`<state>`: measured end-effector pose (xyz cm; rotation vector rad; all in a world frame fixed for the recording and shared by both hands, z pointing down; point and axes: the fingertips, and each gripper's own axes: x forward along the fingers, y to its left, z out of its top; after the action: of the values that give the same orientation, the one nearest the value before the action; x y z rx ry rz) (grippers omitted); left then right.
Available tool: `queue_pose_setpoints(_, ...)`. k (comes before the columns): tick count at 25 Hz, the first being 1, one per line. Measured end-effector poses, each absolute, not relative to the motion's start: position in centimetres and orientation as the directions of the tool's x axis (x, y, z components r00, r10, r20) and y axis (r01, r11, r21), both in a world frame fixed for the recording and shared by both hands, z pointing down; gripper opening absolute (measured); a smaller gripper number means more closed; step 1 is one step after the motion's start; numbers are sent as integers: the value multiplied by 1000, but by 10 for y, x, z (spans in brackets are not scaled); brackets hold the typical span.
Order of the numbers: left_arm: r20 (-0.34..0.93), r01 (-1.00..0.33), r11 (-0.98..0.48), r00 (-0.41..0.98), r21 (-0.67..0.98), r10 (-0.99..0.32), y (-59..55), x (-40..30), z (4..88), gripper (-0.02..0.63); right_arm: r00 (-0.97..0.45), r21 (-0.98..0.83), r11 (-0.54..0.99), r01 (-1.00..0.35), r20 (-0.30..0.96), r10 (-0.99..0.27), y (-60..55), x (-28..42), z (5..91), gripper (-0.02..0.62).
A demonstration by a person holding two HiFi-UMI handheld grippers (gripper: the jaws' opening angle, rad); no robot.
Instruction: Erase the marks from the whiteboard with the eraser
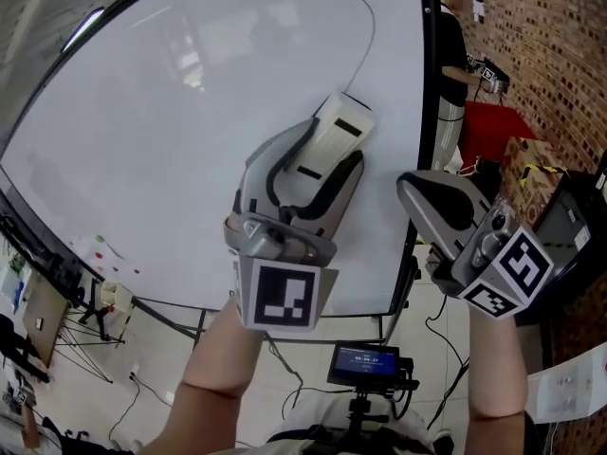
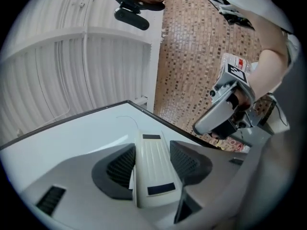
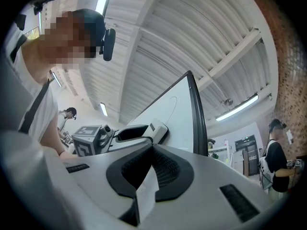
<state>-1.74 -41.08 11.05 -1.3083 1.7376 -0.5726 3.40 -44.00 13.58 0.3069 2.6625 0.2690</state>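
A large whiteboard (image 1: pixel 180 131) fills the head view, with one thin curved black mark (image 1: pixel 371 23) near its upper right corner. My left gripper (image 1: pixel 321 157) is shut on a white eraser (image 1: pixel 340 126), and the eraser's far end sits just under the lower end of that mark. The left gripper view has the eraser (image 2: pixel 152 166) clamped between the black pads, the board (image 2: pixel 67 135) behind it and the mark (image 2: pixel 127 119) faint ahead. My right gripper (image 1: pixel 422 193) hangs beside the board's right edge, off the board, jaws together. A thin white sliver shows between its pads (image 3: pixel 165 169); I cannot identify it.
The board's black frame (image 1: pixel 427 112) runs down the right side. Beyond it are a brick wall (image 1: pixel 550 36), a person (image 1: pixel 453 50), a red object (image 1: pixel 493 126) and a patterned box (image 1: pixel 531 173). A small monitor on a tripod (image 1: pixel 365 360) and cables lie below.
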Motion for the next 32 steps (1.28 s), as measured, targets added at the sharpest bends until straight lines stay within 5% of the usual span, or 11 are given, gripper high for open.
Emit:
queue_pose_setpoints(10, -182, -539, 209, -104, -816, -978, -408, -19, 174, 247, -883, 222, 961, 166, -400, 245, -436, 38, 134, 11)
queue_pose_setpoints(20, -372, -565, 322, -29, -760, -928, -381, -26, 81, 247, -878, 228, 958, 173, -406, 255, -420, 41, 128, 11)
queue_pose_setpoints(25, -463, -594, 444, -132, -671, -876, -362, -45, 66, 249, -883, 231, 960, 162, -400, 245, -422, 46, 128, 11)
queue_pose_setpoints(32, -268, -565, 305, -150, -766, -952, -385, -29, 113, 236, -884, 225, 962, 154, -403, 236, -432, 55, 130, 11)
